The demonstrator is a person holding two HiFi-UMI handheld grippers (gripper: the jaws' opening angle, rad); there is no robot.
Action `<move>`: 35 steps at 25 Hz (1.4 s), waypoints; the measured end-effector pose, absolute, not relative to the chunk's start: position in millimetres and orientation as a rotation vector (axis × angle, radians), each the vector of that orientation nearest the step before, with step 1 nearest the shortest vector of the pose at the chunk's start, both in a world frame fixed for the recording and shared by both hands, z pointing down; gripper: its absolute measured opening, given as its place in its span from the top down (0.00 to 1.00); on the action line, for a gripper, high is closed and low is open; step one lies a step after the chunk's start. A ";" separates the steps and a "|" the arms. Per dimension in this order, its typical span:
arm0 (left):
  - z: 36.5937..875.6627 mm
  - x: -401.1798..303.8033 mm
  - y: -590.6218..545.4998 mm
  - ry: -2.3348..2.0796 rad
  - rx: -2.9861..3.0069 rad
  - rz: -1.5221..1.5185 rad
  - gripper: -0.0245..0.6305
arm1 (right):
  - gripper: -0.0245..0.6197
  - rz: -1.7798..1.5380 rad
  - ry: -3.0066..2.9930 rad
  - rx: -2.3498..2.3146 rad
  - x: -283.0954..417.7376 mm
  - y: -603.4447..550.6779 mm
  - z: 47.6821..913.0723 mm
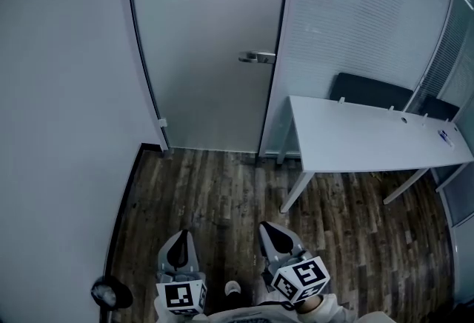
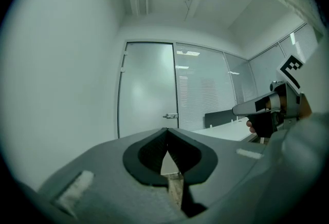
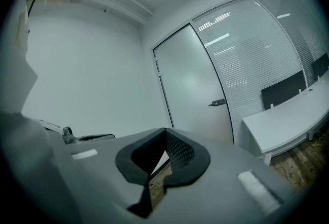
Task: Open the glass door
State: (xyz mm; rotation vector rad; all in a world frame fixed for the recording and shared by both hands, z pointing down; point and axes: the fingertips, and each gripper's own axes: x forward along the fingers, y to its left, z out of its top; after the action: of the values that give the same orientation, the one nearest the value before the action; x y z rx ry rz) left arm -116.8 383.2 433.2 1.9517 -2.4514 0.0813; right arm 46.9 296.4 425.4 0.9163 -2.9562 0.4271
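Observation:
The frosted glass door [image 1: 207, 47] stands shut in its frame at the far end of the room. Its metal lever handle [image 1: 256, 57] sits on the right edge. Both grippers are well short of it, low in the head view. My left gripper [image 1: 181, 235] is shut with nothing in it and points level at the door [image 2: 146, 89] and handle [image 2: 170, 115]. My right gripper [image 1: 268, 227] is beside it, jaws together and empty. From the right gripper view the door [image 3: 190, 84] and handle [image 3: 217, 102] lie ahead, slightly right.
A white table [image 1: 370, 138] stands right of the door against a glass partition with blinds [image 1: 355, 10], with dark chairs [image 1: 370, 90] behind it. A plain white wall [image 1: 59, 92] runs along the left. The floor [image 1: 215, 188] is dark wood planks.

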 end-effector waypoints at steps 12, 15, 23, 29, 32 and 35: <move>438.0 -145.1 349.6 -2.432 1.967 0.066 0.96 | 0.96 0.403 -2.957 0.953 25.0 266.0 425.1; 442.0 -147.9 335.0 -2.424 1.981 0.081 0.96 | 0.96 0.406 -2.968 0.966 20.2 251.3 426.8; 444.5 -156.8 254.2 -2.393 2.019 0.119 0.96 | 0.96 0.430 -2.993 1.010 12.0 176.9 427.4; 451.7 -162.4 178.4 -2.352 2.053 0.170 0.96 | 0.96 0.470 -2.978 1.059 5.5 105.0 436.8; 452.6 -169.0 136.2 -2.331 2.059 0.206 0.96 | 0.96 0.489 -2.977 1.076 -2.5 61.6 438.1; 450.7 -175.2 94.8 -2.321 2.087 0.224 0.96 | 0.96 0.520 -2.976 1.082 -10.8 22.9 438.6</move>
State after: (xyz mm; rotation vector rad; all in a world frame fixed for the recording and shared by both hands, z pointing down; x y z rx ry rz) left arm -175.2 94.8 450.7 2.0870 -2.3208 0.2240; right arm -10.8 22.9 438.6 1.0823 -2.9764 0.5199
